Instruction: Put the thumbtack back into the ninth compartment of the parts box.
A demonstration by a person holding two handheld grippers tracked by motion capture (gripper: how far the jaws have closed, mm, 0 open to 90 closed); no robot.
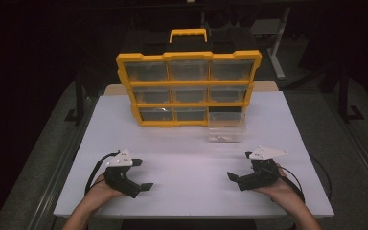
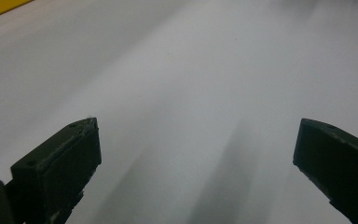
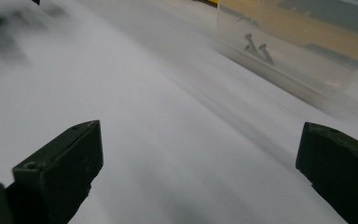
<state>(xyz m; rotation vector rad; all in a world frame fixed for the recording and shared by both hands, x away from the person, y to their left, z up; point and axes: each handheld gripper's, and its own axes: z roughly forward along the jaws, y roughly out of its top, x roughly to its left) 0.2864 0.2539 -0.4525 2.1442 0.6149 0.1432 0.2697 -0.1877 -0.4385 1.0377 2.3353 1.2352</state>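
Left tongs (image 1: pixel 140 174) released, empty, near the desk (image 1: pixel 187 153) front edge — bare white surface ahead. Yellow drawer cabinet (image 1: pixel 188 88) at far edge; clear drawer (image 1: pixel 226 126) with screws (image 3: pixel 256 46) pulled out before it. Right tongs (image 1: pixel 238 166) released — empty.

no readable text, labels, brand marks or numbers anywhere. yellow plastic drawer organizer with clear fronts (image 1: pixel 189 89): no print legible on frame or drawers. clear plastic pulled-out bin (image 1: pixel 226 126): unmarked. grey three-cornered plates on the grippers: small dark spots, too small to read as characters.
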